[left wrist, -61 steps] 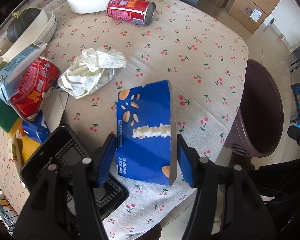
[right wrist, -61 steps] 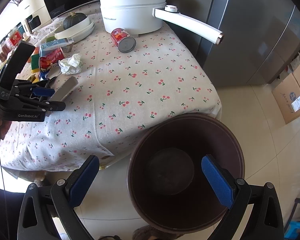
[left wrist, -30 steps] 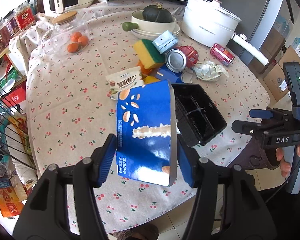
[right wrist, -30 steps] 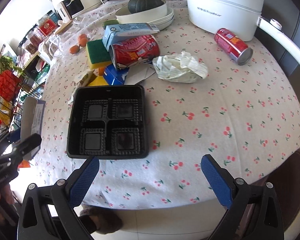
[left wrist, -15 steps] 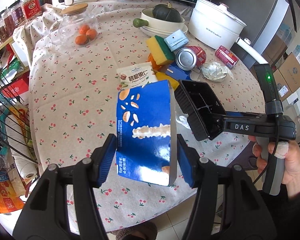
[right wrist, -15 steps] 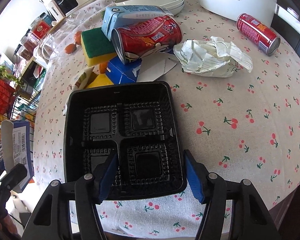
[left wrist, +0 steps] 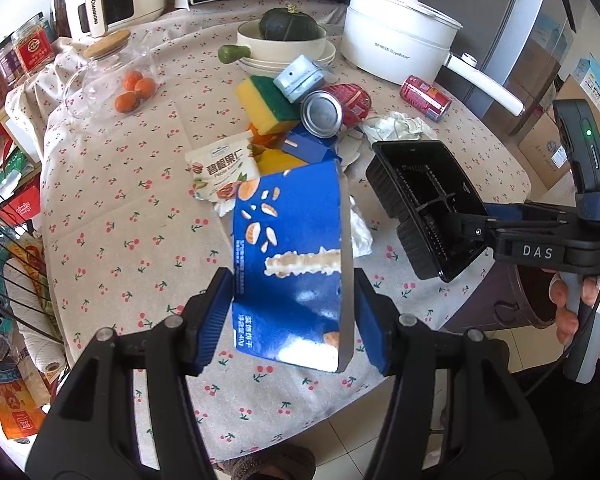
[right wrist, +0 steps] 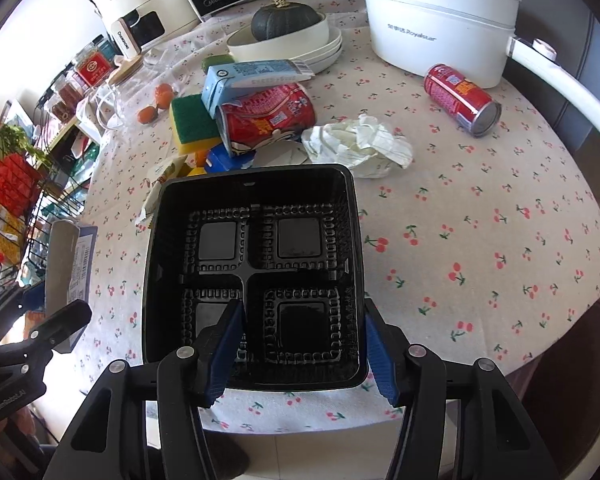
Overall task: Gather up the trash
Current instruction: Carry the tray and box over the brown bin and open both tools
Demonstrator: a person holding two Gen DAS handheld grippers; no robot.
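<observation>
My left gripper (left wrist: 294, 316) is shut on a blue snack box (left wrist: 292, 256) and holds it above the table's near edge; the box also shows edge-on in the right wrist view (right wrist: 66, 260). My right gripper (right wrist: 302, 350) is shut on a black four-compartment plastic tray (right wrist: 256, 264), lifted and tilted off the table; the tray shows at the right in the left wrist view (left wrist: 424, 200). A brown trash bin (left wrist: 528, 300) stands on the floor by the table's right edge, partly behind the right gripper.
On the cherry-print tablecloth (right wrist: 480, 208) lie crumpled paper (right wrist: 360, 144), a large red can (right wrist: 268, 116), a small red can (right wrist: 460, 98), a milk carton (right wrist: 252, 76), a sponge (right wrist: 190, 120) and a snack pouch (left wrist: 220, 170). A white pot (right wrist: 436, 28) and a squash bowl (right wrist: 284, 32) stand behind.
My right gripper has lifted the black tray higher and tilted it off the table. My left gripper still holds the blue box, drawn back slightly.
</observation>
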